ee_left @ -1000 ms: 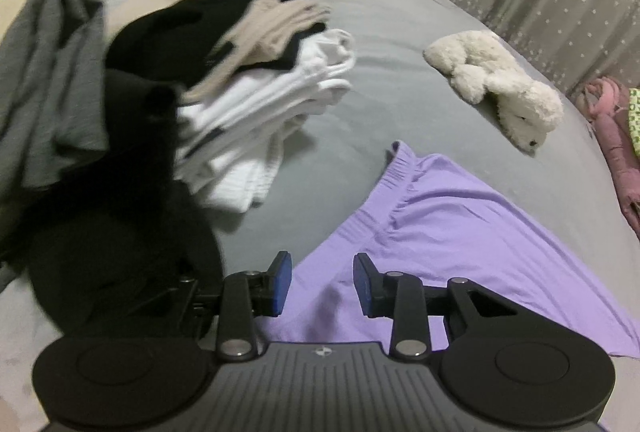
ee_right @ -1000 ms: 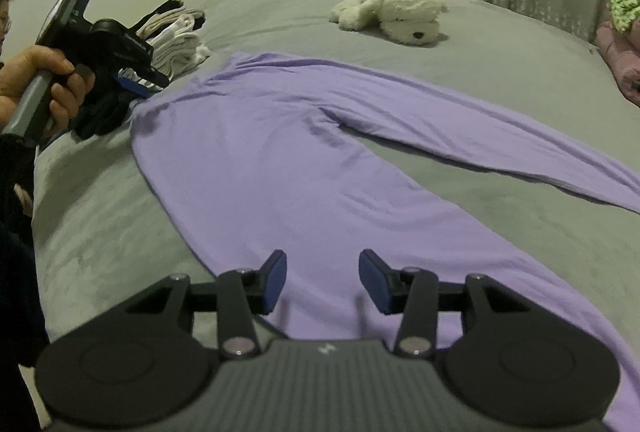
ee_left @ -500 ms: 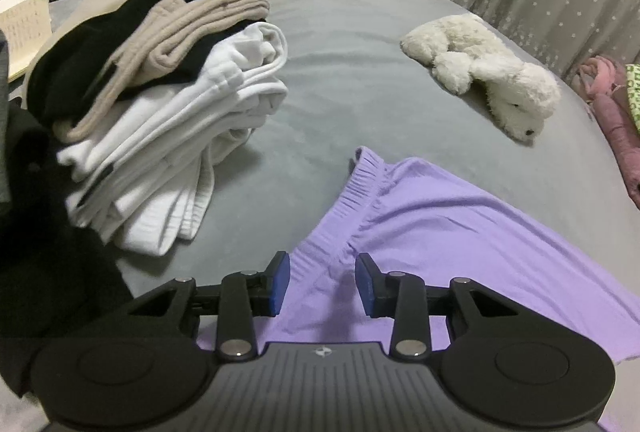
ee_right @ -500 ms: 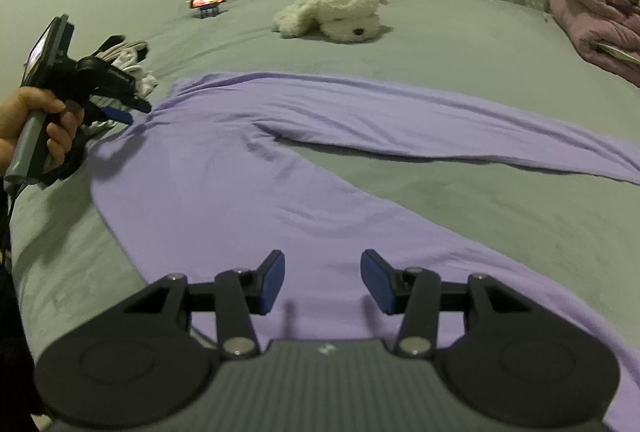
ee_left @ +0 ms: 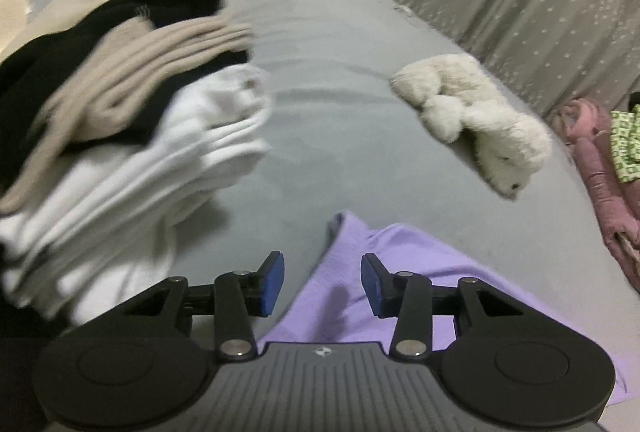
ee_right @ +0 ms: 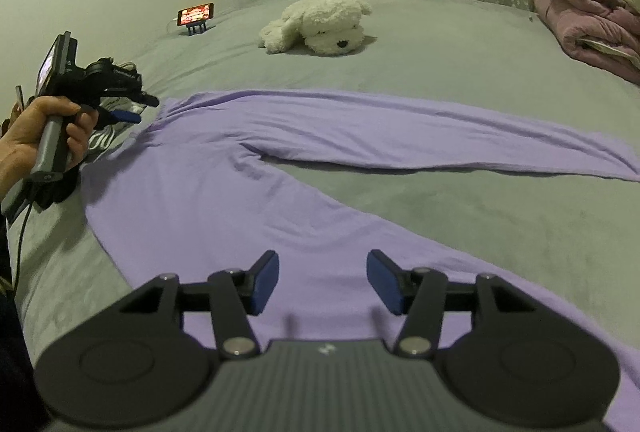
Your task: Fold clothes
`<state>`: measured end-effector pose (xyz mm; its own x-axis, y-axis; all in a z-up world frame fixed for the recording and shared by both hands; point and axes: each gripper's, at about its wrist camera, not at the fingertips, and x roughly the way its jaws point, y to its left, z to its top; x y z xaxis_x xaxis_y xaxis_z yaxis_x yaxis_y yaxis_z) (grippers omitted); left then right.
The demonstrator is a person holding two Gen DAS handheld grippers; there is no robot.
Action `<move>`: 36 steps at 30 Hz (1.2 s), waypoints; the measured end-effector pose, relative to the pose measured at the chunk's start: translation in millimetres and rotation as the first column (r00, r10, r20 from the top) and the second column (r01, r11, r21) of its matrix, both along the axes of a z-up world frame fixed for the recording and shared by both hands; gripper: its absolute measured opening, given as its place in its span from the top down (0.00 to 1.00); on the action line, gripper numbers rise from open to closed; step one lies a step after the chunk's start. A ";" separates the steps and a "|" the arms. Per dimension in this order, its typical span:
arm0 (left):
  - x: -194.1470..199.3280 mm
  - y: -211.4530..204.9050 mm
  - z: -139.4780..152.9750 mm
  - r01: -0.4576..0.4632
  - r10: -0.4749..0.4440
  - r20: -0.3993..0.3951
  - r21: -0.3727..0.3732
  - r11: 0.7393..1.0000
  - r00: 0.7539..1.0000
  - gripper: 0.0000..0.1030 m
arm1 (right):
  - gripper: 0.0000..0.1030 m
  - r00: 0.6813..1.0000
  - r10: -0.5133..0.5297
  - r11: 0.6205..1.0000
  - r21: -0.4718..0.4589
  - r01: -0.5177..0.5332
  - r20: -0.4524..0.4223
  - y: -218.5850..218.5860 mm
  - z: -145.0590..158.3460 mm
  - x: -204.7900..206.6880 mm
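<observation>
Purple pants (ee_right: 280, 200) lie flat on the grey bed (ee_right: 460, 72), legs spread apart toward the right. My right gripper (ee_right: 322, 282) hovers over the near leg; its jaws are opening, with nothing between the blue pads. A hand (ee_right: 40, 136) holds my left gripper (ee_right: 138, 108) at the waistband end. In the left wrist view, my left gripper (ee_left: 323, 284) sits just above the waistband corner of the pants (ee_left: 420, 260); its jaws are opening too and grip nothing.
A stack of folded white, beige and black clothes (ee_left: 140, 136) lies left of the waistband. A white plush dog (ee_right: 320, 20) and a phone on a stand (ee_right: 196, 14) sit farther back. Pink bedding (ee_right: 592, 16) is piled at the right, in front of curtains.
My left gripper has slid right, away from the clothes stack to the waistband corner. The right wrist view has swung to take in more of the bed's right side. Both pairs of jaws stand wider.
</observation>
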<state>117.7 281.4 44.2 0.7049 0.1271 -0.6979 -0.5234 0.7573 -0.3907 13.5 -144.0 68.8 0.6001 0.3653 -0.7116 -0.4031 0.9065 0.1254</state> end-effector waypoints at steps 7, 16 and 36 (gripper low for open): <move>29.8 7.4 -13.8 0.030 -0.029 0.026 -0.026 0.999 0.999 0.60 | 0.50 1.000 -0.010 1.000 0.010 0.010 -0.004 -4.6 0.6 0.1; 34.1 6.1 -22.3 -0.022 0.023 -0.013 0.086 0.996 1.000 0.87 | 0.50 1.000 -0.027 1.000 0.002 0.027 -0.010 -8.5 -2.1 2.0; 18.7 14.9 -4.8 -0.047 0.044 0.027 0.109 0.993 0.999 0.84 | 0.46 0.998 -0.055 0.998 0.002 0.055 0.013 -11.8 0.2 2.6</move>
<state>136.5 296.4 39.3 0.7133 0.2340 -0.6607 -0.5495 0.7718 -0.3199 16.1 -155.9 69.0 0.6286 0.3322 -0.7032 -0.3539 0.9273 0.1218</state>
